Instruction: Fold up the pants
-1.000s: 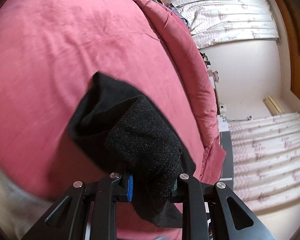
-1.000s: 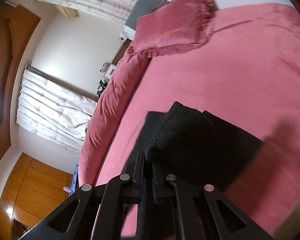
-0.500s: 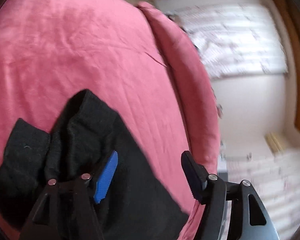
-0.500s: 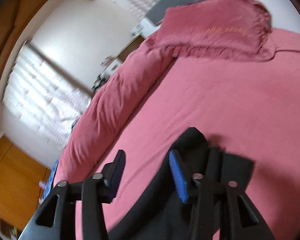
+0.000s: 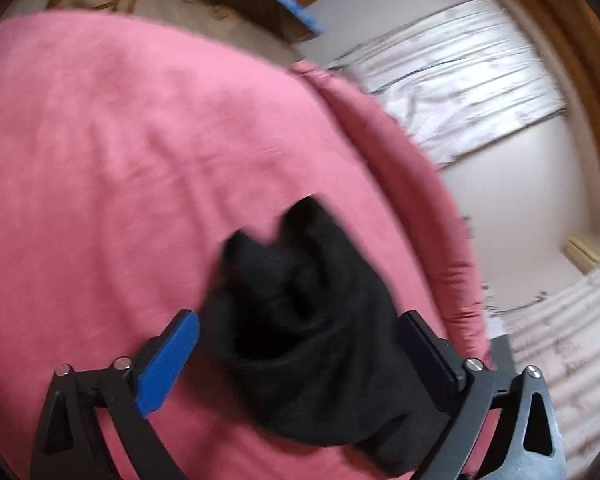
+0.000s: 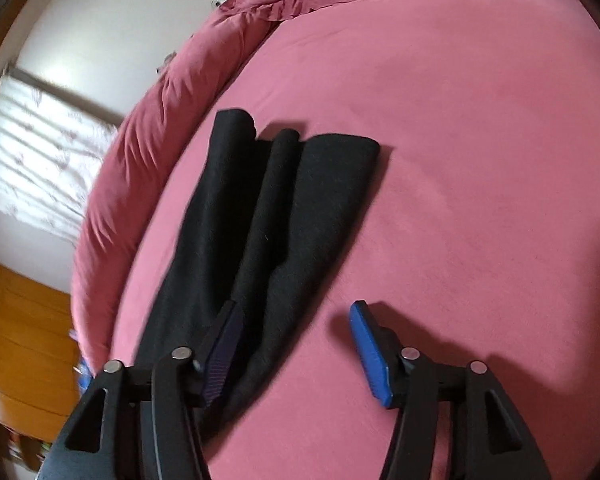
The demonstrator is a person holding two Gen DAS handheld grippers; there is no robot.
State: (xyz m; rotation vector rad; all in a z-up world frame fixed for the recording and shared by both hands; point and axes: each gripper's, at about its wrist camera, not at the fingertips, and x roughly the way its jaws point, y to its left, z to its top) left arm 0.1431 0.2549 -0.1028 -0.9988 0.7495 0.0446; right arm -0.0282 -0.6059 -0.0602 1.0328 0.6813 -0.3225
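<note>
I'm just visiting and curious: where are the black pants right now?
The black pants lie on the pink bed, near its rolled left edge in the right wrist view, just ahead of both open tongs; neither holds them.

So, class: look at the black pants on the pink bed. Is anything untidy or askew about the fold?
Yes. The pants lie in uneven lengthwise ridges, with one far corner poking out past the other, and the near end is bunched into a lump. Both grippers are open.
</note>
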